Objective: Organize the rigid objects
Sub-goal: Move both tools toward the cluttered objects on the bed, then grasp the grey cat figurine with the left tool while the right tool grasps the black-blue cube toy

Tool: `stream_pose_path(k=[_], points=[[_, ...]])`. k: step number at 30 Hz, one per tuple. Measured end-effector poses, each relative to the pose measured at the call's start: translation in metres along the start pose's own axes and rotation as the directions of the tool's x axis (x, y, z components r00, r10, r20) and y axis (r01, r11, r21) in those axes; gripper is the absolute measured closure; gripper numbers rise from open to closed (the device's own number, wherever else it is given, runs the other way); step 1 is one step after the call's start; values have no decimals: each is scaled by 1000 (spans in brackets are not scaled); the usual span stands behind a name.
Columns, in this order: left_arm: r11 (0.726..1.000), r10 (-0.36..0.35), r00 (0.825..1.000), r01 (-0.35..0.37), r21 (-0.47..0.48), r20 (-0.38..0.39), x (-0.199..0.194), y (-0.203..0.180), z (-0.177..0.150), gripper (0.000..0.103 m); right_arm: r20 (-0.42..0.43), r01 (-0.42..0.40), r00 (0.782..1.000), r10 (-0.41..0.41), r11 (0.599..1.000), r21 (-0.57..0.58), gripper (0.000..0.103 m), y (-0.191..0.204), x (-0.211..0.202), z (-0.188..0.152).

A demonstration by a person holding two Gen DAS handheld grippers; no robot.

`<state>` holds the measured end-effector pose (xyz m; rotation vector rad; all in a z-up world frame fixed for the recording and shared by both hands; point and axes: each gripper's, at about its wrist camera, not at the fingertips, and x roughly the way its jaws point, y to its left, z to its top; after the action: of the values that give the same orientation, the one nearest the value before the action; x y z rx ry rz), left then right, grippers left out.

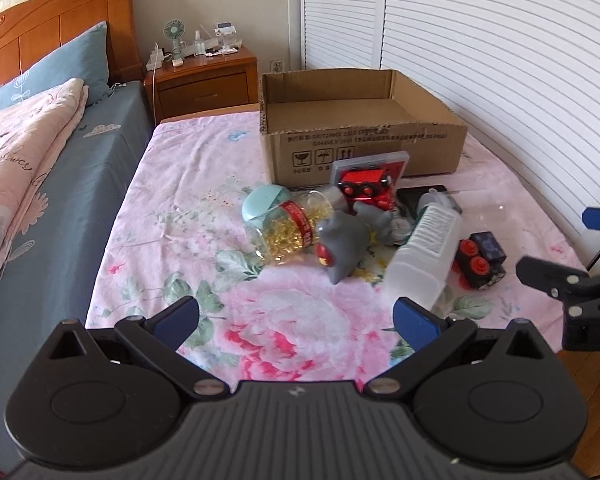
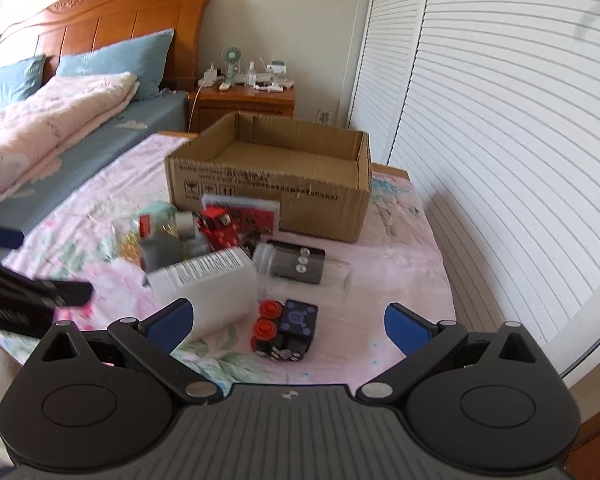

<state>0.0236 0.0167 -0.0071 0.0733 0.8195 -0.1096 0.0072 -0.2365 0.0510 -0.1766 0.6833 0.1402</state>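
The table wears a pink cloth with large flowers and green leaves. The cardboard box is brown with black print. The toy truck is red, the shark grey, the bottle white, the jar clear with a mint lid and gold contents.

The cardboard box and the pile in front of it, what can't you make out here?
- Cardboard box: floor near the front wall hidden by that wall, both views.
- Box print: too small to read.
- Grey toy: blurred in the right wrist view.
- Red flat case: mostly hidden behind the red toy truck.
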Motion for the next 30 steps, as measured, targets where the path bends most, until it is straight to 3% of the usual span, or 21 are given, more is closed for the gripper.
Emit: stream_pose_path(k=[8,17,30], points=[[999,18,1000,-18,28,-13,24,10,-2,1,-81,-48,996,48,999,6,0,-13,41,-19],[1000,-2,999,1,-22,-42,46,24,6,1,-138,-77,987,78,997,12,0,-17,79,-22],[995,-102,995,102,5,-6,55,11,47,1,-132,-132,983,131,991,5,0,-20,98,-25]])
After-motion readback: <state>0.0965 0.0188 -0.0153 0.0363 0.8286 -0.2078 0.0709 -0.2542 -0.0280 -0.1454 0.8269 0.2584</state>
